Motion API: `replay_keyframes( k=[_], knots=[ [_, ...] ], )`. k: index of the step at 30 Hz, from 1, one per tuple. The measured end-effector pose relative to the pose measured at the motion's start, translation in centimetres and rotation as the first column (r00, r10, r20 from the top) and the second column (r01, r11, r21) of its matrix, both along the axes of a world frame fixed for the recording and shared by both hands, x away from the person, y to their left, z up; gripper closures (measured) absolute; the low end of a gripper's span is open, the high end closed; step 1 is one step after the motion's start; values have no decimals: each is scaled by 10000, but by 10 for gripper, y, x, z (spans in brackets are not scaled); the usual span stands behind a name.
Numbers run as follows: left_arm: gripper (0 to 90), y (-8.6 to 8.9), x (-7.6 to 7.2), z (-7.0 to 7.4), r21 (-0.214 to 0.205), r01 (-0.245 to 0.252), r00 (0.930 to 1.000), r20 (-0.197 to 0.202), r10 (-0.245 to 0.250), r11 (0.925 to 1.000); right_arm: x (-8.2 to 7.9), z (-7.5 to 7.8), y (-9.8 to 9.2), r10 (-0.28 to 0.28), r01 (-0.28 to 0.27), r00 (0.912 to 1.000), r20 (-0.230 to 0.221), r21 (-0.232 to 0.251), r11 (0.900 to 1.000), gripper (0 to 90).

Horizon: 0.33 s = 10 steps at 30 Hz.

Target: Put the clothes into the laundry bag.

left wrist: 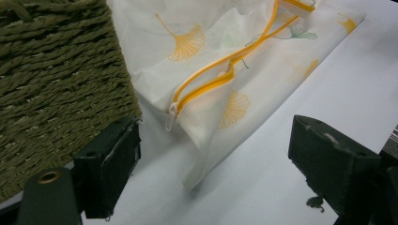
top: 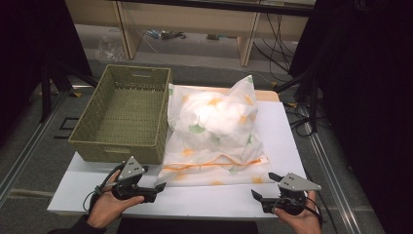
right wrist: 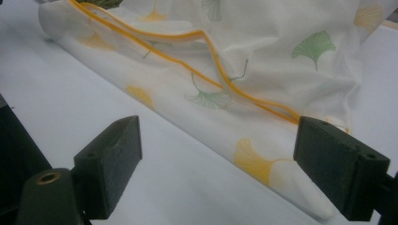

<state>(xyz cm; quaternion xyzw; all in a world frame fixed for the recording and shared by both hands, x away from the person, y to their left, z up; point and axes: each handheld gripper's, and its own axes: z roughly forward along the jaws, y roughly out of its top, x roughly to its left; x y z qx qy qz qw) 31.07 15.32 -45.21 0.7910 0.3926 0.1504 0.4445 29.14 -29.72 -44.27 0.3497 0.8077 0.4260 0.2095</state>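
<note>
Zipper (left wrist: 220, 77) of the stuffed bag (top: 214, 131) at the counter's near edge gapes unzipped; both grippers' (top: 155, 187) (top: 263, 187) fingers apart, empty.

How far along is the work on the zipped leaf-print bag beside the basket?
Early. The stuffed bag lies on the table, its orange zipper partly open. Both the left gripper and the right gripper sit open at its near corners, gripping nothing. The basket beside it is empty.

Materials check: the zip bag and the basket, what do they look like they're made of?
Laundry bag: thin, semi-sheer white fabric, likely fine mesh, ginkgo-leaf print, orange zipper; filling glows through. Basket: olive woven cord, maybe paper rope or rattan-look plastic; twisted strands show, matte.
</note>
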Motion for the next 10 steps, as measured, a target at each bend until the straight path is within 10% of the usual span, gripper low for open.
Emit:
replay_keyframes(
  k=[10],
  knots=[
    [168, 2, 2, 0, 254, 86, 9999, 53, -87, 9996, 0, -1, 1, 56, -58, 10000, -68, -184, 9998, 165]
  ],
)
